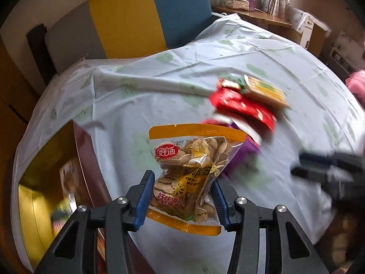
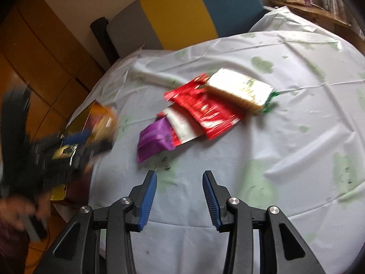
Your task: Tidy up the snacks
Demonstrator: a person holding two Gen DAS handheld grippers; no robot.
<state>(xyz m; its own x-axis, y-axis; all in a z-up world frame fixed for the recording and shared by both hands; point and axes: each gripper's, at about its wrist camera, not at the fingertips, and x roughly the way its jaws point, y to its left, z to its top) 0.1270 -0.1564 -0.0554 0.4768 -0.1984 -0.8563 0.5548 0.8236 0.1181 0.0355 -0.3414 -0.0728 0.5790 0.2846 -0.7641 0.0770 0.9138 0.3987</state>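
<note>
1. Left tool (image 1: 181, 196) pinches seed bag (image 1: 191, 171) upright, off the counter (image 1: 159, 96).
2. Right tool (image 2: 180, 196) spread, empty; snack pile (image 2: 205, 109) lies ahead (blurred, probably five packets), nearer it.

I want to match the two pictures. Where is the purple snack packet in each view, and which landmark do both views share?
Left wrist view: the purple snack packet lies right of centre, partly hidden behind the clear orange-edged bag of seeds held by the left gripper.
Right wrist view: it lies left of centre, at the near end of the snack pile.
Shared landmark: the red foil packet in the pile.
</note>
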